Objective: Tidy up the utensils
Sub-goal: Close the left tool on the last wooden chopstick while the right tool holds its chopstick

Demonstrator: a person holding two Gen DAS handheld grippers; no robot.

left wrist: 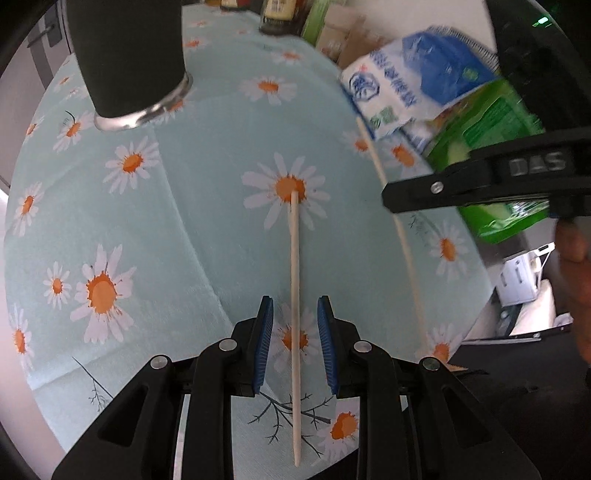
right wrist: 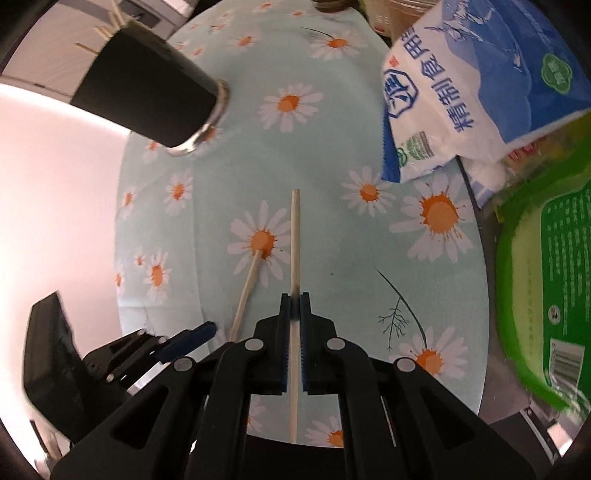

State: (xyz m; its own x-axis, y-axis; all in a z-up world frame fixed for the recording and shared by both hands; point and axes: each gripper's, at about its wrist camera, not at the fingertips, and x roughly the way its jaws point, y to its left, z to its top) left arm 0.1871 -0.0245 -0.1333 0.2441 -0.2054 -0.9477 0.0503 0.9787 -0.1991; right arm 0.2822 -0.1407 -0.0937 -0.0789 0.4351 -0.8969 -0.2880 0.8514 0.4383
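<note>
A pale wooden chopstick (left wrist: pixel 294 258) lies on the daisy tablecloth (left wrist: pixel 207 229). It runs straight between the blue pads of my left gripper (left wrist: pixel 295 301), which stand apart on either side without touching it, so this gripper is open. My right gripper (right wrist: pixel 294 295) is shut on a second chopstick (right wrist: pixel 295 229) that sticks out ahead of it above the cloth. In the left wrist view the right gripper (left wrist: pixel 386 201) comes in from the right with its chopstick (left wrist: pixel 406 251) slanting across. A black cup (right wrist: pixel 147 96) with a metal base stands at the back left, with several sticks in it.
A blue-and-white bag (right wrist: pixel 461 92) and a green packet (right wrist: pixel 546 277) lie along the right side of the table. Bottles (left wrist: pixel 277 14) stand at the far edge. A person's hand (left wrist: pixel 576 258) shows at the right. The table's near edge is close under both grippers.
</note>
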